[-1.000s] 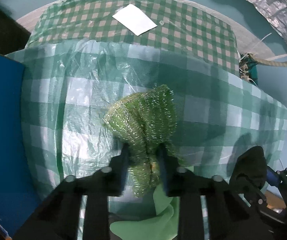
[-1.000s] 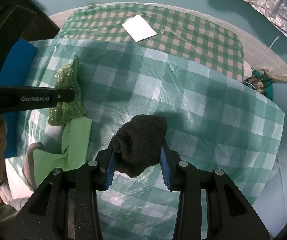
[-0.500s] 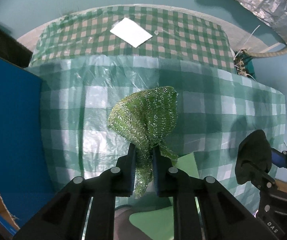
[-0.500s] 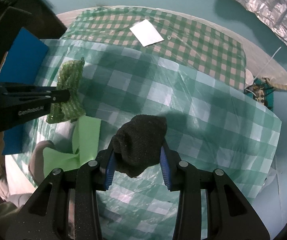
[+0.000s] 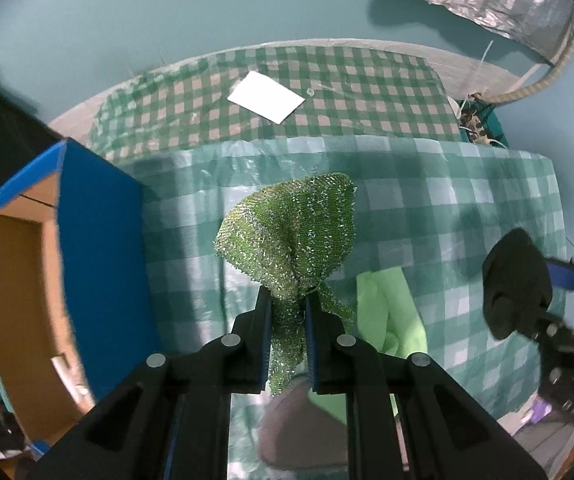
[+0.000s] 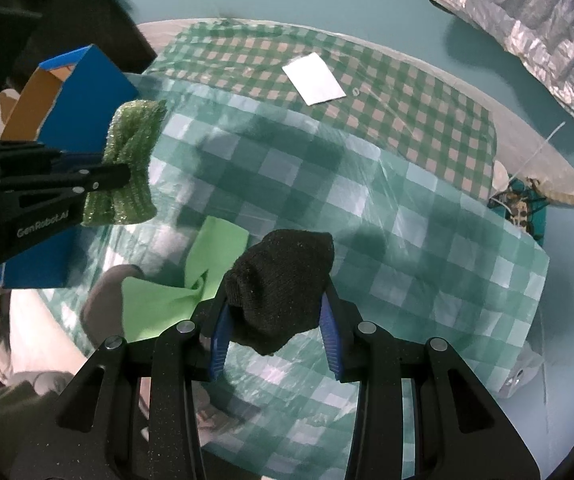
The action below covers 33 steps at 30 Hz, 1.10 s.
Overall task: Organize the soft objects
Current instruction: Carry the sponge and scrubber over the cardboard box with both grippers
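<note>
Green sparkly scouring cloth is hanging mid-frame above the checked tablecloth, pinched at its gathered waist by the left gripper; it is likely handling light, limp and snag-prone. The right gripper, lower centre, is clamping a black knitted sock. A blue cardboard box is standing open at left.

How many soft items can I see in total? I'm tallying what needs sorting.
3, maybe more hidden: sparkly green scrubbing cloth in the left gripper, black knit sock in the right gripper, light green cloth on the table.
</note>
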Motion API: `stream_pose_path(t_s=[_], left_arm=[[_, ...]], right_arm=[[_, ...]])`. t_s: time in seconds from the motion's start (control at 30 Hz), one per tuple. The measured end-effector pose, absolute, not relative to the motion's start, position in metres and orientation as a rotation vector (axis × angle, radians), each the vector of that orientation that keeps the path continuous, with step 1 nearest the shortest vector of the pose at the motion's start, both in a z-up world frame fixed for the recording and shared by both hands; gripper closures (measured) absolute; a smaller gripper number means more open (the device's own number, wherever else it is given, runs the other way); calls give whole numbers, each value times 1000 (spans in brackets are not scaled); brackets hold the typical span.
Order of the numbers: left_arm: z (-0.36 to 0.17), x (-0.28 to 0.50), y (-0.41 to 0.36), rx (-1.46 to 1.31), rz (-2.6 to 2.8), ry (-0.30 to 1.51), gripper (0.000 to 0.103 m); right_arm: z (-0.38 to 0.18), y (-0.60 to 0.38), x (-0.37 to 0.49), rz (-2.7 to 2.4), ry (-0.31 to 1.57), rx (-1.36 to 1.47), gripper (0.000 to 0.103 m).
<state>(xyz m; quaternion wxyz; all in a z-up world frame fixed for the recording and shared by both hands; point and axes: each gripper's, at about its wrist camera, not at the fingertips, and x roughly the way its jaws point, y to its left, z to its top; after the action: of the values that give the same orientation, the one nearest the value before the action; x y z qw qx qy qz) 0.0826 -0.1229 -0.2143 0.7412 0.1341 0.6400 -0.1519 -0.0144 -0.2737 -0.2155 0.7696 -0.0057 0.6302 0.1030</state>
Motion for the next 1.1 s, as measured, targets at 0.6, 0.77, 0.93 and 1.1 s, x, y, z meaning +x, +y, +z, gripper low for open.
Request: stream_pose_path(t_s=[0.6, 0.77, 0.93, 1.1], left_arm=[[-147, 48, -79, 335, -345, 1289, 89], [-138, 41, -60, 323, -326, 1281, 89], [-129, 39, -35, 291, -298, 1283, 89], [-123, 37, -9, 265, -257, 1280, 89]], right_arm=[[-155, -228, -20, 302, 1293, -77, 66], [-143, -209, -17, 333, 1278, -91, 66], [-135, -189, -14, 371, 1269, -100, 66], [-130, -167, -8, 409, 1262, -113, 66]])
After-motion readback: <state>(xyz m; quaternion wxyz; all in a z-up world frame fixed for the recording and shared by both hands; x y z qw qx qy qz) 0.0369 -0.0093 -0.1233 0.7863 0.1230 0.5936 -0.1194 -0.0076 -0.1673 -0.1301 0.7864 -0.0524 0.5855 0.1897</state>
